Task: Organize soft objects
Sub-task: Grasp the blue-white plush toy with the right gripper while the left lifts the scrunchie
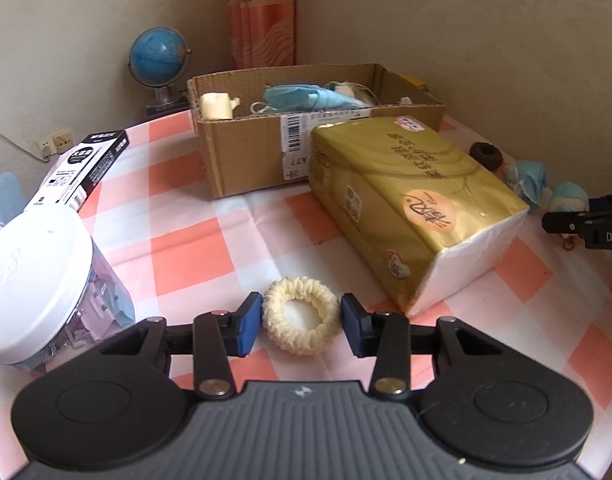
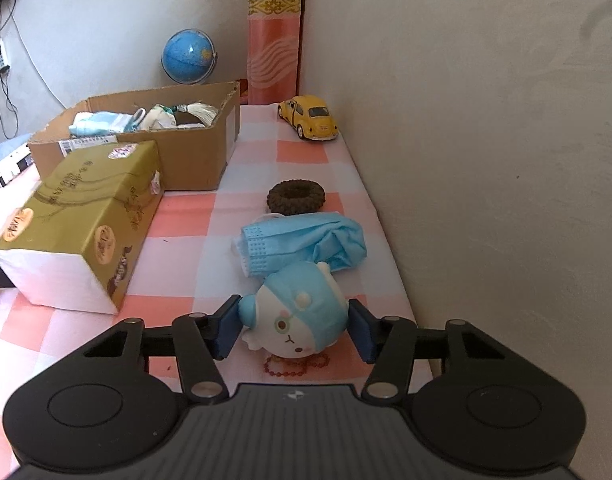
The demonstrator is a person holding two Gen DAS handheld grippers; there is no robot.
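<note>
A cream scrunchie [image 1: 302, 286] lies flat on the checked tablecloth, and my left gripper [image 1: 302, 320] has a blue pad touching each side of it. In the right wrist view a blue-and-white plush toy [image 2: 298, 312] lies on the cloth near the wall. My right gripper [image 2: 294, 328] is closed on it, both pads against its sides. A red bead chain [image 2: 294, 366] trails under the toy. Behind it lie a crumpled blue face mask [image 2: 302, 240] and a brown scrunchie [image 2: 296, 197]. The open cardboard box [image 1: 246, 152] at the back holds masks and other soft items.
A gold tissue pack [image 1: 405, 200] lies between the two grippers, in front of the box. A white-lidded jar [image 1: 38, 280] and a black-and-white carton [image 1: 86, 164] stand at the left. A yellow toy car [image 2: 309, 118] and a globe [image 2: 188, 56] are at the back; the wall runs close on the right.
</note>
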